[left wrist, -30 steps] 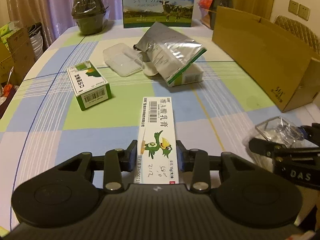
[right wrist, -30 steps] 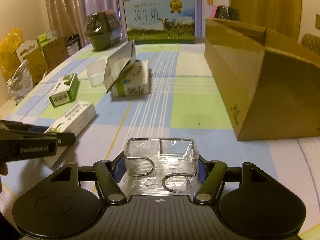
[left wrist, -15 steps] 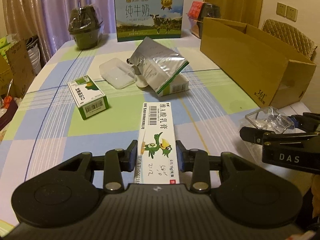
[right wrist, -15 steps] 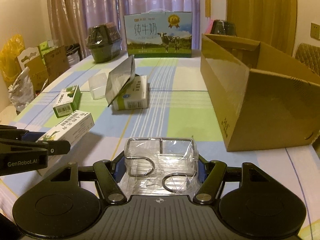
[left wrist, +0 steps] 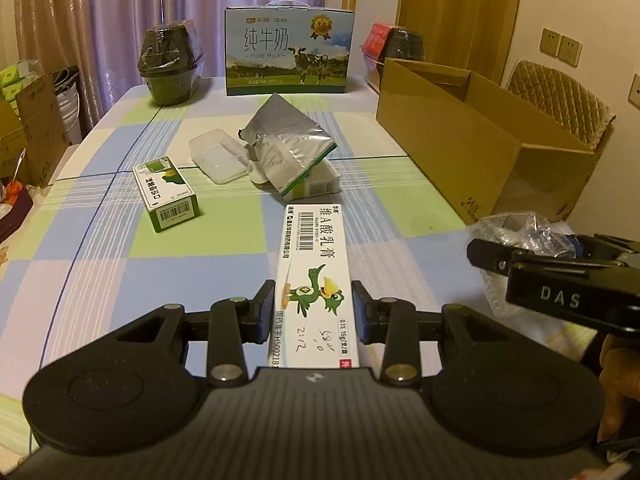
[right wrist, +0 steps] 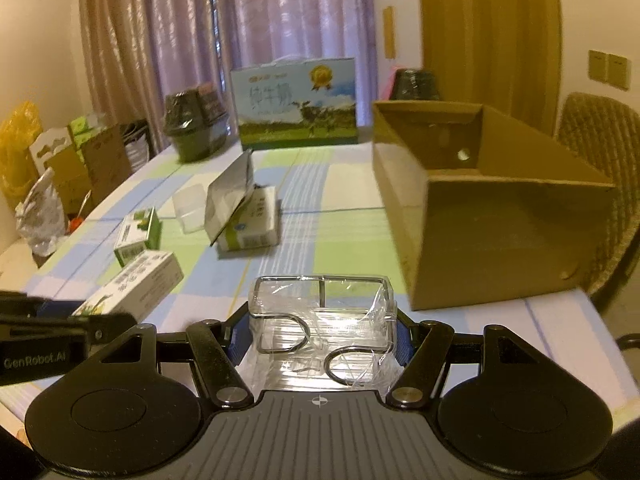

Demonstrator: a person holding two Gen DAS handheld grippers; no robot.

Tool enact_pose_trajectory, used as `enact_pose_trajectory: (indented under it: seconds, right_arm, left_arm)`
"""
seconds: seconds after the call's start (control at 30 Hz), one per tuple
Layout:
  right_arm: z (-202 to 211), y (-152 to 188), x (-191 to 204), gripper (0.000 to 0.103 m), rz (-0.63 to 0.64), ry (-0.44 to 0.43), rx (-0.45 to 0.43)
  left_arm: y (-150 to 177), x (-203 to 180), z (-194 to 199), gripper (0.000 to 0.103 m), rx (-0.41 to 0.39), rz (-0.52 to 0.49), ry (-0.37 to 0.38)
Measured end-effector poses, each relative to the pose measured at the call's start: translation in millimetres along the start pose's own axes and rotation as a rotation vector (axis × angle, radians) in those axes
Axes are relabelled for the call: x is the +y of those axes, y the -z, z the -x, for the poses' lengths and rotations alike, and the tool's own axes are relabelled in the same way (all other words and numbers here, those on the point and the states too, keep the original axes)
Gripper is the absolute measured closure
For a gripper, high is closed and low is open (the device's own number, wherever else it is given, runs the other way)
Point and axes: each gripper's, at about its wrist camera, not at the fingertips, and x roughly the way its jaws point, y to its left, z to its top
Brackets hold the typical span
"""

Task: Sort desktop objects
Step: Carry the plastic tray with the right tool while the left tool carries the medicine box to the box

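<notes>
My left gripper is shut on a long white ointment box with a green duck picture, held above the checked tablecloth. My right gripper is shut on a clear plastic packet of metal hooks; that packet also shows at the right of the left wrist view. An open brown cardboard box stands on the table to the right, its inside showing. On the cloth lie a green-and-white carton, a clear plastic case and a silver foil pouch leaning on another white carton.
A milk gift case and a dark wrapped pot stand at the table's far end. Cardboard boxes and bags crowd the floor at the left. A woven chair sits behind the cardboard box. A hand shows at the right edge.
Both grippers have risen with their loads and the views tilt up. The right gripper now sees into the cardboard box, which looks closer.
</notes>
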Motion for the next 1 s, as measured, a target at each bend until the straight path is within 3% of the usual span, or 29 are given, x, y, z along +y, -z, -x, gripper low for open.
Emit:
enact_pose_trajectory:
  seconds: [0.5,1.0]
  right_arm:
    - [44.9,-40.3,-37.6,0.039,-0.078,0.05,-0.082]
    - [67.4,-85.7,-93.9,0.039,-0.127,0.161,-0.183]
  left_arm:
    - [-36.7,-47.8,31.1,0.07,-0.058,-0.021,0.039]
    - [-90.8,-113.7,21.2,0.07,-0.098,-0.08,0.171]
